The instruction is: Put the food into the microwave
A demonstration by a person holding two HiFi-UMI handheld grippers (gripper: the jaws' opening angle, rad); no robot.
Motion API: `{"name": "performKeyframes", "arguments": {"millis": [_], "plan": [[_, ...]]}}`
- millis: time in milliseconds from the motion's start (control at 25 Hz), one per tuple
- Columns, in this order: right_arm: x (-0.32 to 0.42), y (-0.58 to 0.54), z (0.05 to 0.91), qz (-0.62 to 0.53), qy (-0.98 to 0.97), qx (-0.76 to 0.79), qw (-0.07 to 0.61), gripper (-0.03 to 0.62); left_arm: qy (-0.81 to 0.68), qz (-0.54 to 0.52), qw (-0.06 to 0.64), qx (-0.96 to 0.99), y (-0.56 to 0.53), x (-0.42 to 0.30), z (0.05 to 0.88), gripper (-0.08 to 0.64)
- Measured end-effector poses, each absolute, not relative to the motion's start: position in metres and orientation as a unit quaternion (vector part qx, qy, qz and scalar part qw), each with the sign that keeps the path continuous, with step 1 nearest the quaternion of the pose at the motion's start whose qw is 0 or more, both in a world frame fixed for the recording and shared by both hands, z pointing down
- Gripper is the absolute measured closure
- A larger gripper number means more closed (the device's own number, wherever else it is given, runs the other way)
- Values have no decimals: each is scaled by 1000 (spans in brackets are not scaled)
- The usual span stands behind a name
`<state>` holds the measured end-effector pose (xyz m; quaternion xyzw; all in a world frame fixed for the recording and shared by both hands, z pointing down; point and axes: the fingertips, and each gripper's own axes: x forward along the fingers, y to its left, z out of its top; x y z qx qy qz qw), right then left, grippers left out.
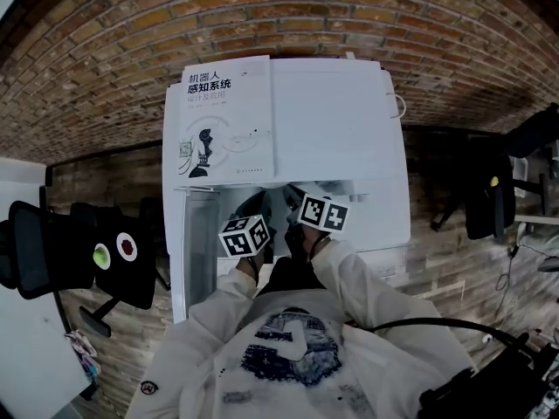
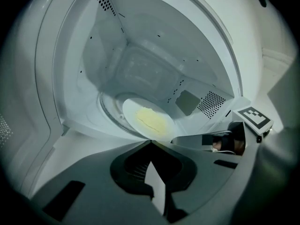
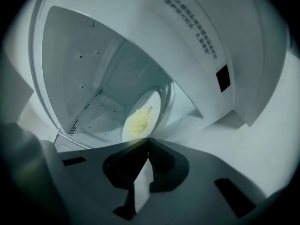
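A white plate (image 2: 133, 108) with a flat yellow food (image 2: 151, 121) lies over the glass turntable (image 2: 108, 110) inside the open white microwave (image 1: 336, 120). My left gripper (image 2: 151, 142) is shut, its tips meeting on the plate's near rim. To its right, my right gripper (image 2: 176, 139) reaches in and meets the same rim, under its marker cube (image 2: 253, 117). In the right gripper view the plate (image 3: 150, 102) and food (image 3: 138, 122) appear tilted, with the right gripper (image 3: 148, 139) shut at the rim. From the head view, both grippers (image 1: 247, 234) (image 1: 321, 212) are at the cavity mouth.
A book (image 1: 229, 120) lies on top of the microwave. Its door (image 1: 199, 243) stands open at the left. The cavity walls (image 2: 89, 55) enclose the plate closely. A black office chair (image 1: 52, 251) stands at the left, another (image 1: 489, 190) at the right. A brick wall lies behind.
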<state>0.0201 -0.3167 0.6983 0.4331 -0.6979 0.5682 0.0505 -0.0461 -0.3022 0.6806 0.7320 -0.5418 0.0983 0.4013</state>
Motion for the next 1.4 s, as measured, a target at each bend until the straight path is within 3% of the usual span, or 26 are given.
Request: {"name": "performKeyframes", "arguments": {"millis": [800,1400], "plan": [[23,-315,692,556,-706,437,52,578,-540,106,382,742,-292,-50,671,552],[69,-262,595,401,-797,445,74,578,-524,118,259,803,-254,-32,576,552]]}}
